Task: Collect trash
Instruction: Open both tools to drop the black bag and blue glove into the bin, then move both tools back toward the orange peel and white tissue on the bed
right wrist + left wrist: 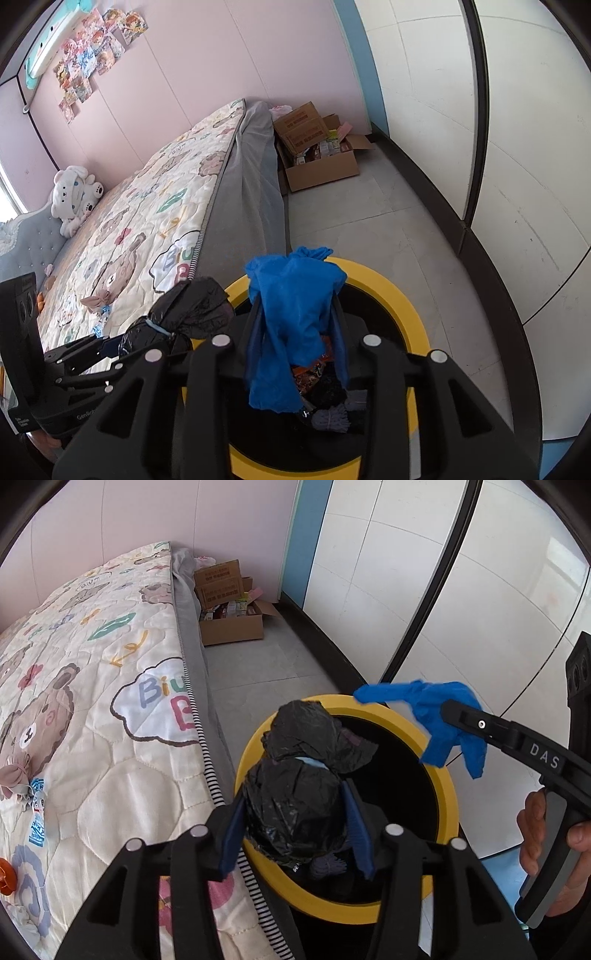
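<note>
Left wrist view: my left gripper [295, 812] has its blue pads around the crumpled black plastic bag bundle [299, 775], over the round yellow-rimmed bin [439, 771]. Beyond, my right gripper [297, 325] dangles the limp blue glove [291, 314] above it. I should spread both fully, centred over the opening.

Bin beside the bed, two items held over it.
The round yellow-rimmed trash bin [441, 775] stands on the floor right of the quilted bed [92, 701]; the crumpled black plastic bag [295, 812] and blue rubber glove [288, 325] hang above its opening; an open cardboard box [325, 173] sits behind.
</note>
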A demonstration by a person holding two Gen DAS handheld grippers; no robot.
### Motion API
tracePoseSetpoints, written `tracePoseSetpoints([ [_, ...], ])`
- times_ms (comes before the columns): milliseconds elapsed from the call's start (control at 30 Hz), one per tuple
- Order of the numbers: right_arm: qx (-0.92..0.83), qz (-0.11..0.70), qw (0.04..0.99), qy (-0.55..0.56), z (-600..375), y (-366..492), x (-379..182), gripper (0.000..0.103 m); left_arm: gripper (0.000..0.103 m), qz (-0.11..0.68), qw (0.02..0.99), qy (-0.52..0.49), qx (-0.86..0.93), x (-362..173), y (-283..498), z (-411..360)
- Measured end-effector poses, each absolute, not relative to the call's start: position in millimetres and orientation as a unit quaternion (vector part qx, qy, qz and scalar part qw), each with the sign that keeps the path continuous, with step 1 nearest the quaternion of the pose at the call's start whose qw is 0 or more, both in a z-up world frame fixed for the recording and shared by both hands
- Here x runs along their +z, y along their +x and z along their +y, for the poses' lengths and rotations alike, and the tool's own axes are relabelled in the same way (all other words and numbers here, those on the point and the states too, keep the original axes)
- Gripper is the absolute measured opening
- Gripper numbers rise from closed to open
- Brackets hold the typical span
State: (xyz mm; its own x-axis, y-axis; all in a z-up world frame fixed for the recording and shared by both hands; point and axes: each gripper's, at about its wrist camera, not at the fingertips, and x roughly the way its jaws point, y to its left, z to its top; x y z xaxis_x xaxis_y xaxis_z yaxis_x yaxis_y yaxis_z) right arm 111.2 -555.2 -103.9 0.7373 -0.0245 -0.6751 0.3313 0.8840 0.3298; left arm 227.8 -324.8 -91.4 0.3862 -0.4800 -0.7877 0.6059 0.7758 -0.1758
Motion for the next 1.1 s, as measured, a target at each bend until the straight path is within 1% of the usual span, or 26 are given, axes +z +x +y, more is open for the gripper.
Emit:
tracePoseSetpoints([
  [33, -0.102, 0.347, 0.906, 0.222, -556, 110, -103, 0.039, 0.056, 0.446, 0.83, 0.07, -0.327, -91, 227, -325],
  [67, -0.103, 0.345, 0.906, 0.223, -558, 109, -101, 0.04, 0.058, 0.445, 0.831, 0.07, -0.326, -90, 226, -324],
  [133, -0.107, 0.341, 0.906, 0.226, -561, 107, -99, 0.04, 0.066, 0.444, 0.833, 0.067, -0.324, -89, 225, -323],
  [200, -0.109, 0.339, 0.906, 0.227, -561, 105, -98, 0.043, 0.069, 0.444, 0.832, 0.061, -0.326, -87, 225, -321],
  [233, -0.109, 0.339, 0.907, 0.227, -562, 104, -97, 0.046, 0.073, 0.443, 0.833, 0.06, -0.325, -86, 225, -320],
  [300, -0.109, 0.338, 0.907, 0.225, -561, 103, -95, 0.047, 0.079, 0.439, 0.839, 0.054, -0.318, -82, 225, -316],
  [533, -0.095, 0.335, 0.911, 0.222, -552, 102, -87, 0.055, 0.089, 0.427, 0.853, 0.046, -0.296, -70, 224, -294],
  [567, -0.091, 0.334, 0.912, 0.221, -549, 103, -86, 0.058, 0.089, 0.425, 0.856, 0.047, -0.291, -69, 224, -290],
  [1100, -0.022, 0.331, 0.924, 0.192, -473, 130, -61, 0.065, 0.092, 0.417, 0.883, 0.022, -0.212, -57, 233, -195],
])
